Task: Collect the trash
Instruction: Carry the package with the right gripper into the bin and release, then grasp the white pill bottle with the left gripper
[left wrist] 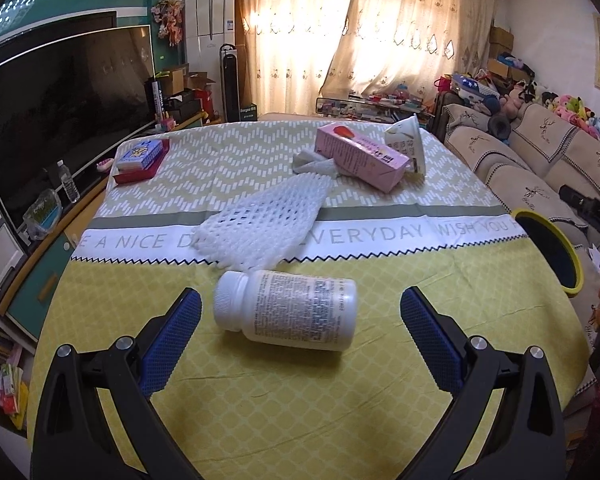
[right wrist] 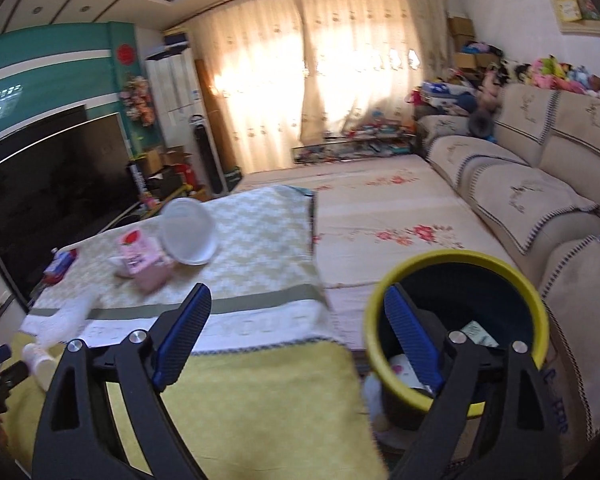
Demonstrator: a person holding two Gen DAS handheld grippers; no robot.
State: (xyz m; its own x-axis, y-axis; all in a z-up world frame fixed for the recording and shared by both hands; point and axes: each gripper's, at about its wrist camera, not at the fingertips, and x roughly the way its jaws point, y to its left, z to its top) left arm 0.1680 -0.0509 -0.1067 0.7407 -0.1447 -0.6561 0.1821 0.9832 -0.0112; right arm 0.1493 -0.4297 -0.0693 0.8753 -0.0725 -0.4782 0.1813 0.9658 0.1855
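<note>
Blue ribbed tool pads (left wrist: 182,344) — smooth white bottle (left wrist: 288,309)

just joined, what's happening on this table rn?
A person with a handheld gripper in each hand is clearing trash off a cloth-covered table. The left gripper is open around a white pill bottle lying on its side, not yet gripping it. The right gripper is open and empty, by the yellow-rimmed bin, which already holds some scraps. White foam netting, a pink carton and a white cup remain on the table.
</note>
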